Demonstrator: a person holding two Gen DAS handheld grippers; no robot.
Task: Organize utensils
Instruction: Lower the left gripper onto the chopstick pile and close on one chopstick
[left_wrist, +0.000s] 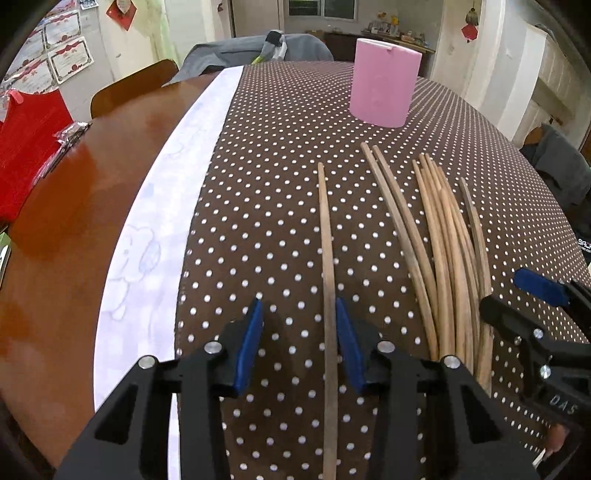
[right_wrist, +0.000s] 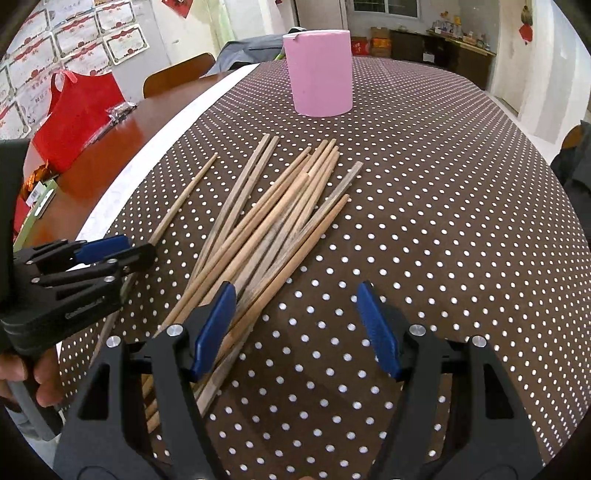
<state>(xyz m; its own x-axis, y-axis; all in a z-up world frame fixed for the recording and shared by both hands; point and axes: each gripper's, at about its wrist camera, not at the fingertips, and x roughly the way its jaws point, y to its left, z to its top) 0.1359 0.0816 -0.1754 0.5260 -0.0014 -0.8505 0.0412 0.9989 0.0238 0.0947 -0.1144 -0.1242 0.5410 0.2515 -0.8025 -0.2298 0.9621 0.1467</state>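
Note:
Several wooden chopsticks (right_wrist: 273, 225) lie in a loose pile on the brown polka-dot cloth; the pile also shows in the left wrist view (left_wrist: 447, 251). A single chopstick (left_wrist: 328, 280) lies apart to the left. My left gripper (left_wrist: 299, 343) is open and straddles this single chopstick, whose shaft runs close to the right pad (left_wrist: 349, 350). My right gripper (right_wrist: 297, 328) is open, low over the cloth, with its left pad (right_wrist: 214, 328) over the pile's near ends. A pink cylindrical holder (left_wrist: 384, 88) stands upright farther back; it also shows in the right wrist view (right_wrist: 319, 74).
A white cloth strip (left_wrist: 166, 206) borders the polka-dot cloth on the left, then bare wooden tabletop (left_wrist: 74, 206). A red bag (right_wrist: 77, 118) and a small packet (right_wrist: 120, 110) sit on the wood. Chairs (left_wrist: 129, 88) with grey cloth stand beyond the table's far edge.

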